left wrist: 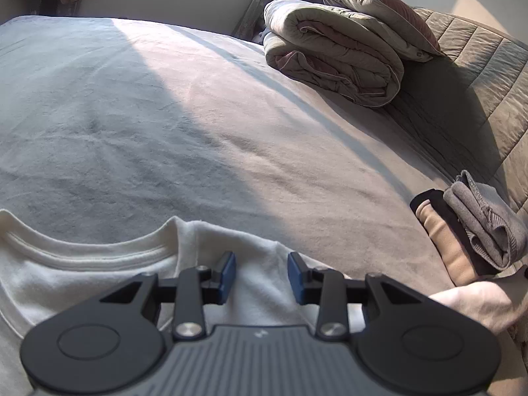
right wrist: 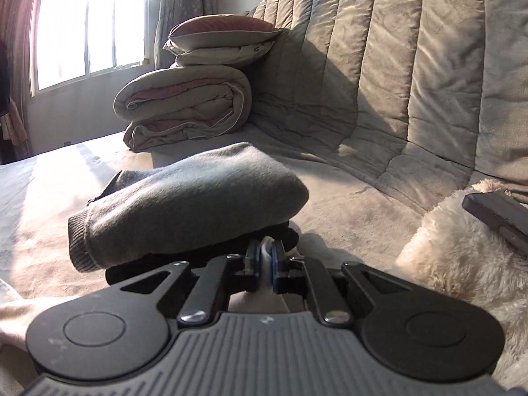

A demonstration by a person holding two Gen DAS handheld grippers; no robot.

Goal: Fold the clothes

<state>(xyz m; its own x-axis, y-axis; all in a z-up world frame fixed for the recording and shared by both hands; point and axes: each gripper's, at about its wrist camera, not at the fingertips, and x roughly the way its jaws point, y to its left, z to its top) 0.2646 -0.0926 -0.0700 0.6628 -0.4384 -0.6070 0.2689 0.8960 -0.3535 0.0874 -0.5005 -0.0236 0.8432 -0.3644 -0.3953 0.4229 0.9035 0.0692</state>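
Through my left wrist camera, my left gripper (left wrist: 261, 277) hangs just over a white T-shirt (left wrist: 99, 274) spread on the bed (left wrist: 198, 115), its blue-padded fingers (left wrist: 227, 275) apart with only cloth showing between them, clamped on nothing. The shirt's ribbed collar (left wrist: 89, 250) curves to the left of the fingers. A bare hand (left wrist: 478, 303) shows at the lower right edge. Beyond it, near the padded headboard (left wrist: 488, 76), sits a stack of folded clothes (left wrist: 468, 231): a grey knit piece on top, black and tan pieces under it. At the far end of the bed a folded duvet (left wrist: 333, 62) carries a pillow (left wrist: 373, 10).

Through my right wrist camera, my right gripper (right wrist: 265, 262) is pressed together on a thin fold of white fabric (right wrist: 265, 265), which rises between the blue pads; I take it for part of the same T-shirt. Straight ahead and just beside the fingertips lies the folded grey sweater (right wrist: 184, 204) on a black garment (right wrist: 158, 264). A fluffy white blanket (right wrist: 462, 257) lies to the right with a dark flat device (right wrist: 495, 214) resting on it. The duvet (right wrist: 184, 105) and pillow (right wrist: 224, 39) stand against the headboard (right wrist: 412, 66), near a bright window (right wrist: 89, 26).
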